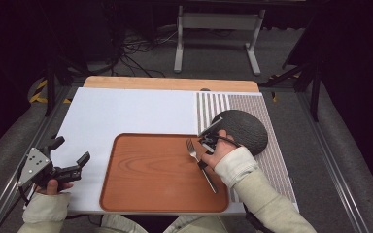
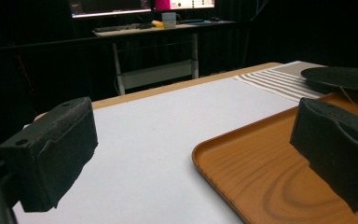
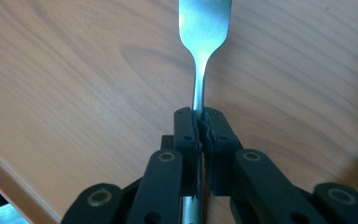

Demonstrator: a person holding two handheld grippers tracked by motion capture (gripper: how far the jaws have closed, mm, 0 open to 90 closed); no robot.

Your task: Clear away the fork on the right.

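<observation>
Fork (image 3: 203, 28) is clamped by its handle between the jaws of the right gripper (image 3: 200, 122); the pads press on the thin neck just behind the head, and the handle runs back between the jaws. In the high view the fork (image 1: 194, 151) lies over the right part of the wooden tray (image 1: 145, 174), tines pointing away from the person, handle slanting back toward the tray's near right corner. Whether the tines touch the tray surface I cannot tell. The right hand (image 1: 222, 153) comes in from the lower right, sleeve angled across the tray's edge, wrist bent so the right gripper (image 1: 206, 141) points toward the tray's middle. Just behind that hand a dark round plate (image 1: 247, 128) rests on a striped mat (image 1: 213, 104). The tray sits on a white sheet (image 1: 126, 111) covering the table. Left gripper (image 1: 70, 158) is held at the table's near left edge, well apart from the tray's contents, its jaws spread wide with nothing between them; the left hand (image 1: 53, 186) grips it from below. In the left gripper view the tray (image 2: 242, 172) rim lies between the two jaws.
</observation>
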